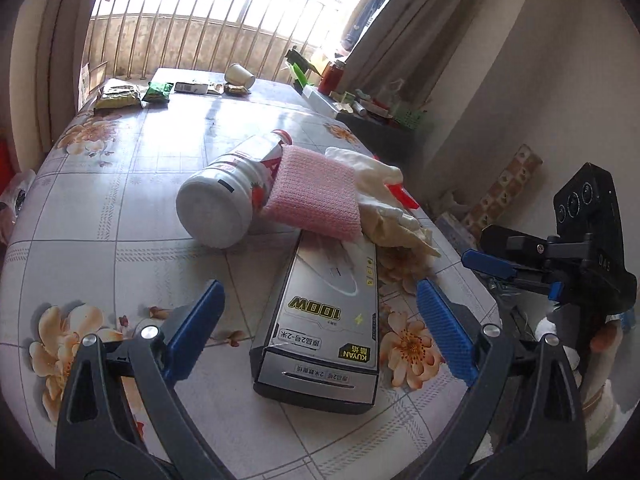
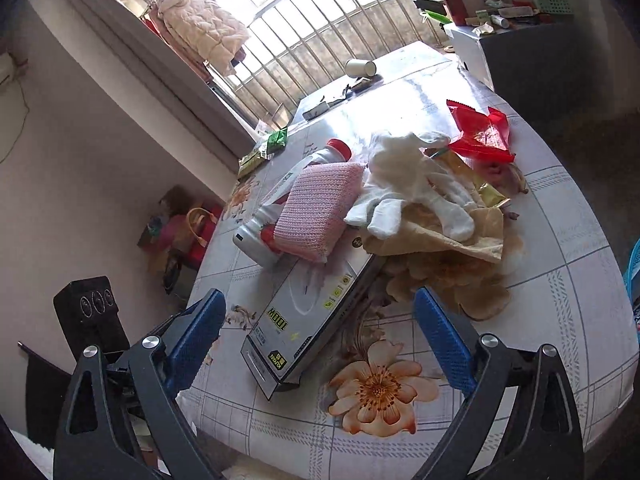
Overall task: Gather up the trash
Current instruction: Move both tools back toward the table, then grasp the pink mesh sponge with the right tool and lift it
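The left gripper (image 1: 320,332) and the right gripper (image 2: 318,340) each stand with jaws wide apart, nothing between the pads. Just beyond, at twelve o'clock, a long silver cardboard box (image 1: 324,328) lies on the floral tablecloth (image 1: 132,168). At its far end a pink knitted sponge (image 1: 310,196) leans on a toppled white plastic bottle (image 1: 228,196), with white cotton gloves (image 2: 404,184) and a red plastic wrapper (image 2: 480,128) at one o'clock.

The table (image 2: 540,280), covered with a flowered, tiled cloth, is carrying a small heap near its middle. A long grey box (image 1: 320,328) is lying flat on the cloth, and a white bottle (image 1: 228,196) is lying on its side just beside it. A red wrapper (image 2: 480,132) is resting toward the right edge. At the far edge, green packets (image 1: 120,98) and a tipped paper cup (image 1: 240,76) are lying.
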{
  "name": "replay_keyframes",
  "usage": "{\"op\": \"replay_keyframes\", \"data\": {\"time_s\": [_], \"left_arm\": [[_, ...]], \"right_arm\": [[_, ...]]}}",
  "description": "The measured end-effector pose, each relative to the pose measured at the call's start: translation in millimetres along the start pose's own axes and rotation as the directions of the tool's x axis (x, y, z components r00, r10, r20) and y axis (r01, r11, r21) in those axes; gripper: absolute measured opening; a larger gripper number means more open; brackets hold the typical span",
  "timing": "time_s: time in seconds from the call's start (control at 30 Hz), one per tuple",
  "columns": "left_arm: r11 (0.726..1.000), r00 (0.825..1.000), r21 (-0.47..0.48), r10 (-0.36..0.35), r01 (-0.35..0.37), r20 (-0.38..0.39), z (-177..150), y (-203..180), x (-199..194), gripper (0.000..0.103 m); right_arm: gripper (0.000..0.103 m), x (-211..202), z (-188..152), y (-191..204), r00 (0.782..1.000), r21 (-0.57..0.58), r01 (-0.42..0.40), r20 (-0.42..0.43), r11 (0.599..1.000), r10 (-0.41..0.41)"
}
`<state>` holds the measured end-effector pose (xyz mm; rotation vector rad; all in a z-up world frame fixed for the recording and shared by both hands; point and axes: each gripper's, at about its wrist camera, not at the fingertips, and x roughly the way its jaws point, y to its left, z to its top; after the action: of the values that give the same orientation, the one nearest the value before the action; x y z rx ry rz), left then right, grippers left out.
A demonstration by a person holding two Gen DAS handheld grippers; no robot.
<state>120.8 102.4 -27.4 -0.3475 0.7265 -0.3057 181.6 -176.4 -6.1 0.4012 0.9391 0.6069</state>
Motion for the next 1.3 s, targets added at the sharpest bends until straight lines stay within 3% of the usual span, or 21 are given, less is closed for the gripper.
{"op": "replay_keyframes", "data": {"time_s": [0.1, 0.3, 0.5, 0.7, 1.03, 1.13, 1.2, 1.3], "left_arm": [[0.998, 0.999, -0.050, -0.045, 0.045, 0.001, 3, 10, 7, 0.093], [0.993, 0.998, -0.101, -0.058, 0.057, 0.000, 5, 24, 14, 0.093], [0.988, 0.997, -0.132, -0.080, 0.077, -0.017, -2, 34, 17, 0.093], [0.986, 0.995, -0.137, -0.101, 0.097, -0.024, -6, 37, 17, 0.093], [0.979, 0.988, -0.154, -0.143, 0.133, -0.053, -12, 38, 23, 0.093], [0.979, 0.987, -0.151, -0.149, 0.138, -0.060, -14, 36, 25, 0.093], [0.978, 0.986, -0.149, -0.153, 0.143, -0.059, -15, 35, 24, 0.093], [0.978, 0.986, -0.148, -0.154, 0.144, -0.060, -16, 35, 22, 0.093]], "right_arm": [[0.086, 20, 19, 3, 0.998, 0.055, -0.043, -0.035, 0.998, 0.045], [0.084, 65, 58, 25, 0.993, 0.002, 0.063, -0.095, 0.998, -0.063], [0.084, 103, 87, 22, 0.976, 0.105, 0.156, -0.167, 0.982, -0.137], [0.087, 140, 98, 15, 0.930, 0.169, 0.312, -0.254, 0.935, -0.264], [0.091, 165, 101, 30, 0.857, 0.012, 0.439, -0.306, 0.898, -0.415], [0.091, 168, 99, 31, 0.860, -0.018, 0.431, -0.296, 0.902, -0.416], [0.081, 165, 97, 33, 0.868, -0.048, 0.415, -0.278, 0.908, -0.411], [0.078, 155, 95, 31, 0.883, -0.054, 0.383, -0.270, 0.922, -0.383]]}}
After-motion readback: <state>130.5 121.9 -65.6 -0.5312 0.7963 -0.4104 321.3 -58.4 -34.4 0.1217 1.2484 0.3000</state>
